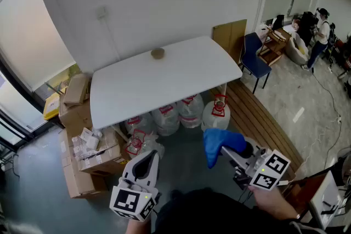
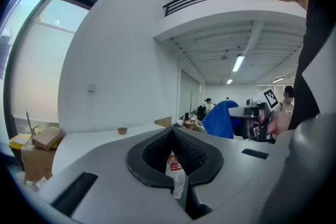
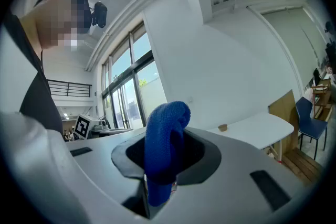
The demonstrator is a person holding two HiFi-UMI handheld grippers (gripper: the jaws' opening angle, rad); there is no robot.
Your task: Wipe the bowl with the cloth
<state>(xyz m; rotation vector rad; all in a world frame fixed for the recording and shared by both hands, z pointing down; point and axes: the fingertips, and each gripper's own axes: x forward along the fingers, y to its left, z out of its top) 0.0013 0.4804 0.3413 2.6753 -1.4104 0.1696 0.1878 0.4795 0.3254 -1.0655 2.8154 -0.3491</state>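
Note:
A small brown bowl (image 1: 158,53) stands near the far edge of the white table (image 1: 137,90). It also shows as a tiny bowl (image 2: 122,130) in the left gripper view and as a far-off bowl (image 3: 223,127) in the right gripper view. My right gripper (image 1: 229,152) is held low, in front of the table and well short of the bowl, shut on a blue cloth (image 1: 221,143). The cloth (image 3: 165,139) bulges up from between its jaws. My left gripper (image 1: 146,157) hangs at the lower left, shut with nothing in it, its jaws together (image 2: 172,135).
Cardboard boxes (image 1: 82,156) are stacked left of the table. Several water jugs (image 1: 175,115) sit under it. A blue chair (image 1: 253,57) and a wooden slatted bench (image 1: 263,118) stand to the right. A person (image 1: 321,35) stands by desks at the far right.

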